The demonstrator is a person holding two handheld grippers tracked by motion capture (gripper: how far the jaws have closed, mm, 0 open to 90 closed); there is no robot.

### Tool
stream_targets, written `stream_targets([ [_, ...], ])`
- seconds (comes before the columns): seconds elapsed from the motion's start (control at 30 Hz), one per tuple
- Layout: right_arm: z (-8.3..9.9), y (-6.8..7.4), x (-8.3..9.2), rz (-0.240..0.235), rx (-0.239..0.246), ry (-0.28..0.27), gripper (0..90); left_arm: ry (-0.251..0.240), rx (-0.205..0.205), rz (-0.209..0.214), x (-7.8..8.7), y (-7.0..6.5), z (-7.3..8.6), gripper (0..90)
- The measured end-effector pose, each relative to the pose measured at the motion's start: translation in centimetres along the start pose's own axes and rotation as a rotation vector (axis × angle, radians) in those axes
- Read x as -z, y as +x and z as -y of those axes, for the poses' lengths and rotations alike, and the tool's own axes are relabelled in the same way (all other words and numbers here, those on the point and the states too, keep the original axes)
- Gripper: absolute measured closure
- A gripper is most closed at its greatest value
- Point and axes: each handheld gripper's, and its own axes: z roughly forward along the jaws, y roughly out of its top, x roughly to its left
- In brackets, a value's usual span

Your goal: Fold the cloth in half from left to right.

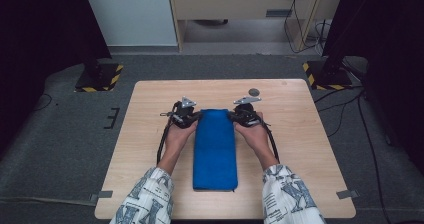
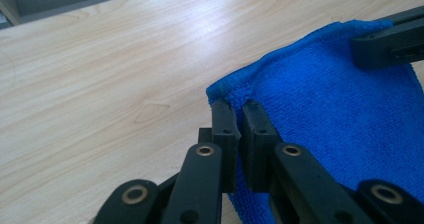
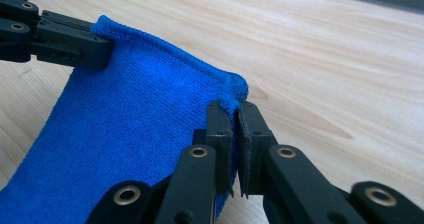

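A folded blue towel (image 1: 215, 151) lies lengthwise down the middle of the wooden table (image 1: 150, 109). My left gripper (image 1: 196, 115) is shut on the towel's far left corner (image 2: 227, 91), which is lifted off the wood. My right gripper (image 1: 232, 115) is shut on the far right corner (image 3: 235, 91), also raised. In the left gripper view the right gripper's black jaws (image 2: 390, 41) clamp the opposite corner. In the right gripper view the left gripper's jaws (image 3: 60, 41) do the same. The far hem hangs between the two grips.
A round cable hole (image 1: 254, 91) sits in the table behind the right gripper. Black stands with yellow-striped bases (image 1: 98, 79) (image 1: 325, 76) flank the table on the floor. Bare wood lies on both sides of the towel.
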Motion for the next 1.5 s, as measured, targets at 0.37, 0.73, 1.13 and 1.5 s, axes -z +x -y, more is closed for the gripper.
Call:
stream_targets([
  [0.37,-1.4,0.3,1.0,0.012,0.018,-0.032,85.8,-0.046,0.013,-0.018,0.8,-0.1,-0.6,85.6],
  [0.73,-2.6,0.3,1.1,0.023,0.022,-0.057,85.7,-0.067,0.013,-0.027,1.3,0.2,-1.6,85.5],
  [1.13,-3.4,0.3,0.9,0.045,0.014,-0.085,85.6,-0.084,0.011,-0.041,1.4,0.6,-2.2,85.6],
  [1.5,-3.7,0.6,1.5,0.025,0.034,-0.106,85.6,-0.095,-0.003,-0.033,2.4,0.6,-2.6,85.6],
])
